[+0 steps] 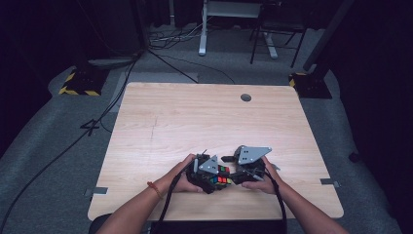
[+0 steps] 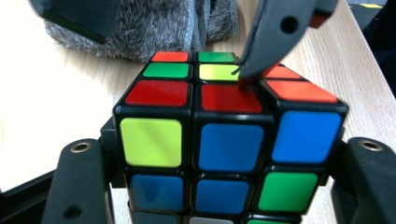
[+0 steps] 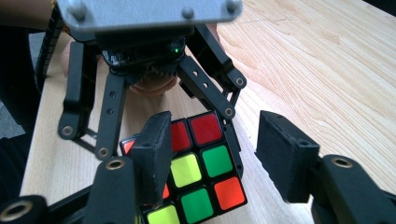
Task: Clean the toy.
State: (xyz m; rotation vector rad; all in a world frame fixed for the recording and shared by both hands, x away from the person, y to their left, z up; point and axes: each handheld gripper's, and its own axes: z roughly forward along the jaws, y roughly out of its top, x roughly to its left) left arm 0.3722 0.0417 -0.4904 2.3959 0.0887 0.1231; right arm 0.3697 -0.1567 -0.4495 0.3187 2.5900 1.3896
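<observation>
A scrambled Rubik's cube sits near the table's front edge, between both hand-held grippers. In the left gripper view the cube stands between the jaws of my left gripper, which flank its two sides with a slight gap. The top shows red, green and yellow stickers, the front blue, yellow and green. My right gripper stands open over the cube. Its left pad rests on the top face and its right pad hangs clear beside it. That finger touches a red sticker.
The wooden table has a round cable hole at the back. A grey furry piece lies just behind the cube. Cables, a yellow-black stand base and furniture legs are on the floor beyond the table.
</observation>
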